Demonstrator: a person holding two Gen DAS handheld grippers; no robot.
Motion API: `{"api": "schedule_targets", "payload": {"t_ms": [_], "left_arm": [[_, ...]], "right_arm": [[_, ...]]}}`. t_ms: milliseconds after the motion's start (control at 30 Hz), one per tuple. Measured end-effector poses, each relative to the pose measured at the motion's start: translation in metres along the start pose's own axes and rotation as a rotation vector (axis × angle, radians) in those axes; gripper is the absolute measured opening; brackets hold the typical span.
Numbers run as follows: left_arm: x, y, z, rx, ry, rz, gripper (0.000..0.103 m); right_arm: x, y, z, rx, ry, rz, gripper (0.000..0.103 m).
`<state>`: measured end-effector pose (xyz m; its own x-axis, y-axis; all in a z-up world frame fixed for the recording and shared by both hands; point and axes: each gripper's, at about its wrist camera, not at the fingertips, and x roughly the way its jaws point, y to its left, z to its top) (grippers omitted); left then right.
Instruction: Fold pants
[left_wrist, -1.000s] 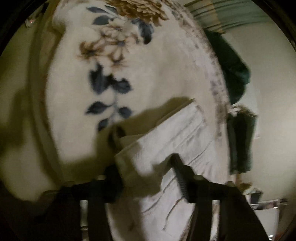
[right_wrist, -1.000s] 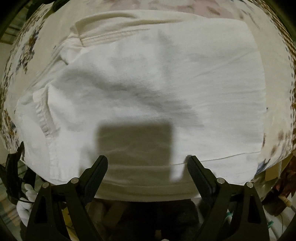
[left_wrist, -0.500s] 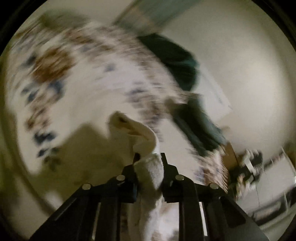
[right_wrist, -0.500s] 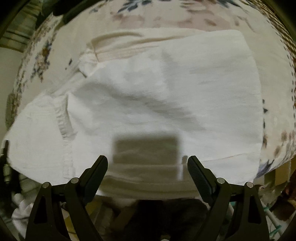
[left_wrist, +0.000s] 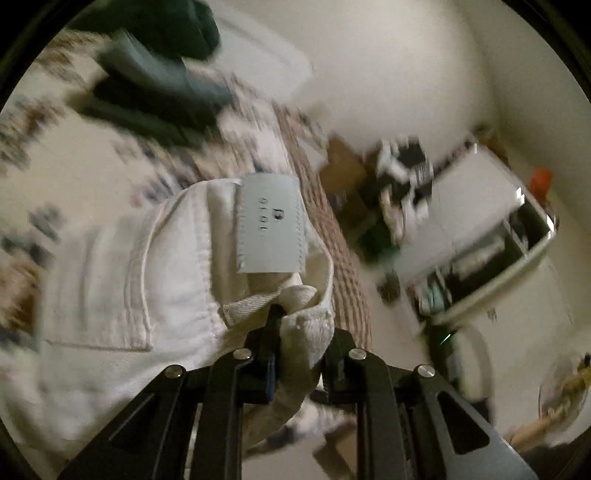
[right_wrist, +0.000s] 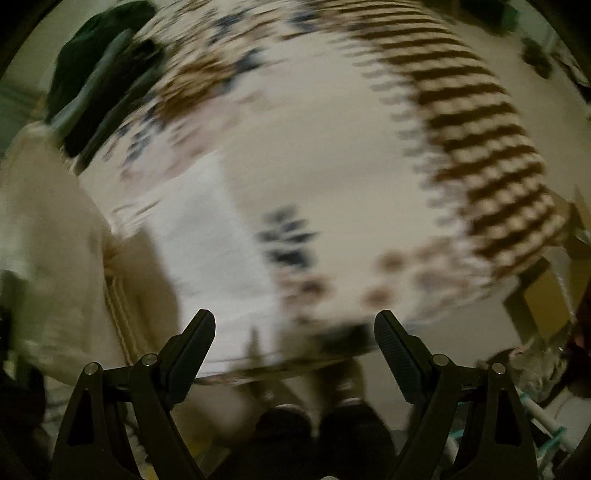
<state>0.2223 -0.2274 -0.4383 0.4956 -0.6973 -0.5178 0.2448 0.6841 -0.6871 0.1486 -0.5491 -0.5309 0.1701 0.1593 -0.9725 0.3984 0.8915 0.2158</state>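
Observation:
The white pants (left_wrist: 110, 280) hang from my left gripper (left_wrist: 301, 332), which is shut on a bunched edge near the waistband. A grey label (left_wrist: 271, 225) shows inside the waistband just above the fingers. In the right wrist view the pants (right_wrist: 48, 229) are a blurred pale mass at the left. My right gripper (right_wrist: 295, 332) is open and empty, above the flowered blanket (right_wrist: 332, 166), apart from the pants.
Dark green clothes (left_wrist: 155, 74) lie on the blanket at the upper left and also show in the right wrist view (right_wrist: 96, 66). A white shelf unit (left_wrist: 480, 240) with clutter stands to the right. A cardboard box (right_wrist: 543, 302) sits past the bed's edge.
My left gripper closed on the pants and has lifted and swung them, so the waistband label now shows. My right gripper has swung right, off the pants, and stays open.

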Motion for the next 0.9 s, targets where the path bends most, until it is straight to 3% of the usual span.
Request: {"api": "schedule_targets", "payload": {"t_ms": [133, 167, 200, 267, 367, 433, 533, 667, 700, 733, 800, 900], "left_arm": [[0.069, -0.015, -0.026, 0.014, 0.197, 0.059, 0.019], [0.078, -0.015, -0.028, 0.008, 0.243, 0.089, 0.023], [0.085, -0.015, -0.032, -0.015, 0.295, 0.097, 0.034], [0.092, -0.014, -0.033, -0.073, 0.362, 0.040, 0.039], [0.072, -0.030, -0.022, 0.026, 0.353, 0.096, 0.086], [0.051, -0.029, -0.018, 0.057, 0.318, 0.126, 0.087], [0.017, -0.005, -0.012, 0.093, 0.274, 0.255, 0.088], [-0.019, 0.042, 0.002, 0.120, 0.217, 0.457, 0.089], [-0.022, 0.054, 0.001, 0.112, 0.226, 0.484, 0.089], [-0.026, 0.067, 0.002, 0.092, 0.237, 0.515, 0.089], [-0.031, 0.090, 0.005, 0.046, 0.243, 0.555, 0.089], [-0.027, 0.106, 0.011, 0.012, 0.239, 0.562, 0.089]], "right_arm": [[-0.002, -0.050, 0.005, 0.070, -0.002, -0.048, 0.090], [-0.004, -0.064, 0.007, 0.083, -0.004, -0.057, 0.090], [-0.003, -0.070, 0.008, 0.090, -0.002, -0.058, 0.090], [0.000, -0.074, 0.013, 0.103, -0.006, -0.039, 0.090], [0.007, -0.065, 0.021, 0.109, -0.020, 0.093, 0.090], [0.008, -0.054, 0.029, 0.096, -0.028, 0.195, 0.093], [0.028, -0.023, 0.046, 0.021, -0.005, 0.323, 0.095], [0.071, 0.019, 0.061, -0.052, 0.036, 0.370, 0.095], [0.082, 0.030, 0.063, -0.067, 0.045, 0.357, 0.090], [0.091, 0.039, 0.063, -0.085, 0.057, 0.350, 0.065], [0.099, 0.054, 0.060, -0.096, 0.048, 0.311, 0.037], [0.084, 0.064, 0.052, -0.109, -0.014, 0.268, 0.013]]}}
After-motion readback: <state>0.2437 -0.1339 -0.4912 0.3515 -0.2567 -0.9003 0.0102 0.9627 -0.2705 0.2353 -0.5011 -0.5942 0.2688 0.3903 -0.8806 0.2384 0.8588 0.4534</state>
